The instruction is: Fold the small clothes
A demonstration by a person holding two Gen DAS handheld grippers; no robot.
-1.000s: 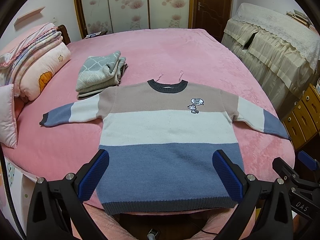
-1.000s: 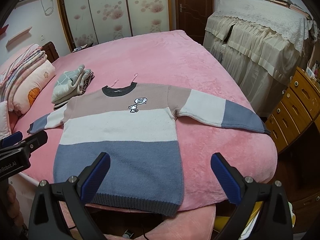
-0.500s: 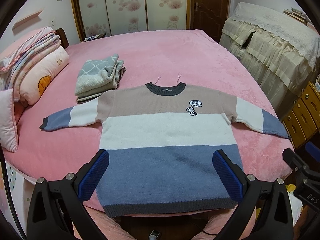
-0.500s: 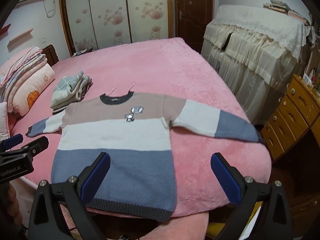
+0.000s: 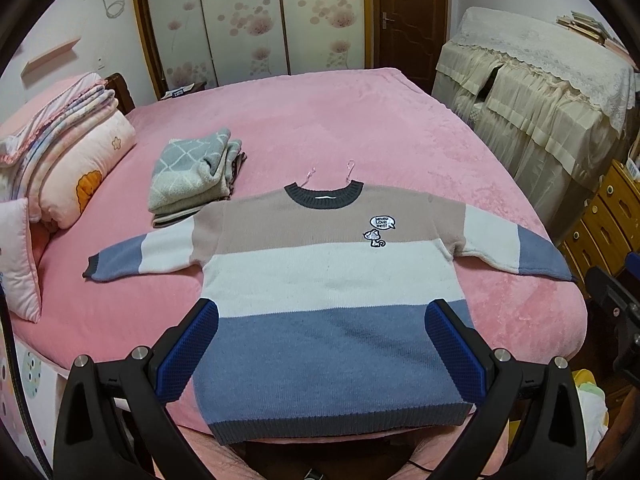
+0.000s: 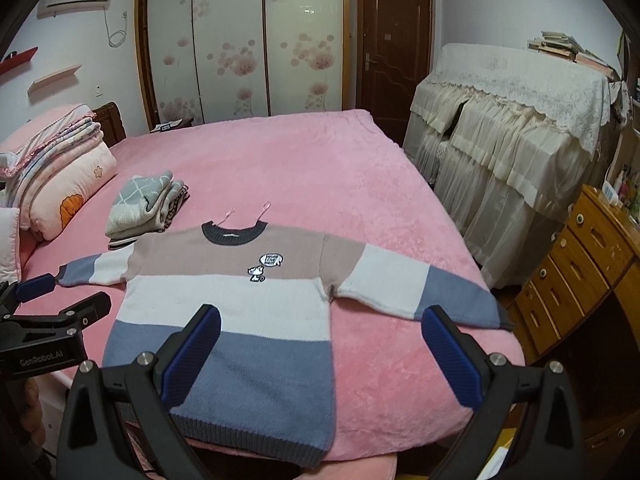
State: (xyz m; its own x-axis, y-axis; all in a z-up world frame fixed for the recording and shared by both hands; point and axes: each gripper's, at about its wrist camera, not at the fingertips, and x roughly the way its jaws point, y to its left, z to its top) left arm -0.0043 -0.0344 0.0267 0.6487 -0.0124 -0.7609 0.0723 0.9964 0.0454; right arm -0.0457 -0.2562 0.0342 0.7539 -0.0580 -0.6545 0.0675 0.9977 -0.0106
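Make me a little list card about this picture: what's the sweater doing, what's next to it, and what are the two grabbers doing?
sweater: spread flat on the pink bed, front up, sleeves out, not folded yet
folded clothes: stacked beside the sweater's shoulder
bedding pile: at the bed's edge
left gripper: open, holding nothing
right gripper: open, holding nothing

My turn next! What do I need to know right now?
Left gripper: open, empty, hovering over the sweater's hem.
Right gripper: open, empty, near the sweater's right edge.
Sweater: flat on the bed, face up, both sleeves spread out.
Done: a folded pile sits beyond the left sleeve.
Left: every fold on this sweater, likely sleeves first.
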